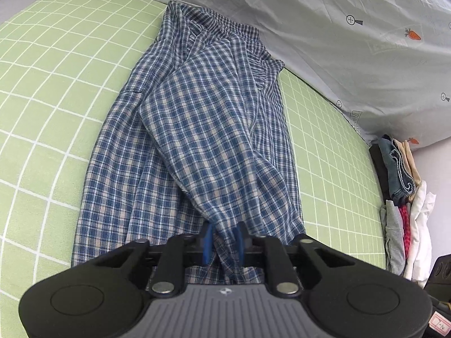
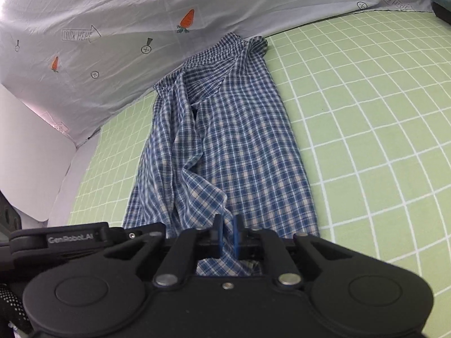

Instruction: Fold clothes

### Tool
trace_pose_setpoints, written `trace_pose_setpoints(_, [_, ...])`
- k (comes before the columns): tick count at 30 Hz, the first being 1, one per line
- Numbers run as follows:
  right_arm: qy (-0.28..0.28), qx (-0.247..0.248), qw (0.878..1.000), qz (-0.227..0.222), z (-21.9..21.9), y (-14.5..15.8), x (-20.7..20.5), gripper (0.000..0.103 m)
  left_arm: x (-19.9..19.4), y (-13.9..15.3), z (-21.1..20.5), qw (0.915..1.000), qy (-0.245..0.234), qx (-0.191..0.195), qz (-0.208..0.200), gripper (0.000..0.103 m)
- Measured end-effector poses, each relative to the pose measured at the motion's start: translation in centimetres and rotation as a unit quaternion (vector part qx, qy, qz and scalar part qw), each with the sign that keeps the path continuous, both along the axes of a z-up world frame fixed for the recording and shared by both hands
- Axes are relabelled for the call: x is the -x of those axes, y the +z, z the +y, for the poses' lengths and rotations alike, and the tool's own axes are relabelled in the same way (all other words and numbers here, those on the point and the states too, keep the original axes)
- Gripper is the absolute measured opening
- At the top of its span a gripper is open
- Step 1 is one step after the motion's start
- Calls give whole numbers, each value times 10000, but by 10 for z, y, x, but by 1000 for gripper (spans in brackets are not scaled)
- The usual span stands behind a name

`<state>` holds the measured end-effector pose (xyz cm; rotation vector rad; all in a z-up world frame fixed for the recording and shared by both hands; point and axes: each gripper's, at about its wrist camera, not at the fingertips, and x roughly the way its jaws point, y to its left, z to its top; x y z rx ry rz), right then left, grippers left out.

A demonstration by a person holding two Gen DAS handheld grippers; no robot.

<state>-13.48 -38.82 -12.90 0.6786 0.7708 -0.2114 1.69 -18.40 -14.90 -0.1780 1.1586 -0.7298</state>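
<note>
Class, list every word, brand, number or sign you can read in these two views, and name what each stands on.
"GenRobot.AI": raised lettering on the left gripper body in the right wrist view.
"LOOK HERE": inside an arrow outline on the grey carrot-print sheet.
Partial upside-down arrow print near the sheet's far right: too distorted to read.
Red-bordered tag: marks unclear.

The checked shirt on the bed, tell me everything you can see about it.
The shirt is a thin woven fabric in blue and white checks with a collar at its far end. It lies lengthwise on the green grid sheet, rumpled, one side folded over the middle. Its far end touches the grey carrot-print cloth. The left gripper and right gripper each pinch the near hem between blue fingers, lifting ridges of cloth.
</note>
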Motion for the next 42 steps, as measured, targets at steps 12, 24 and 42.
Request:
trace_pose_setpoints(12, [-356,-201,9987,-305,20,35,67,4,14,43,9,9988,-287,-110,-392,5])
trace_pose_setpoints(24, [-517,732,9903,1060,30,3,65,51,31,5,47,9875,-138,-1521,-378,47])
trace_pose_setpoints(42, [-261,681,9827,1701,53,-27,102,67,71,-29,86,9767,-411,-2101,-163,65])
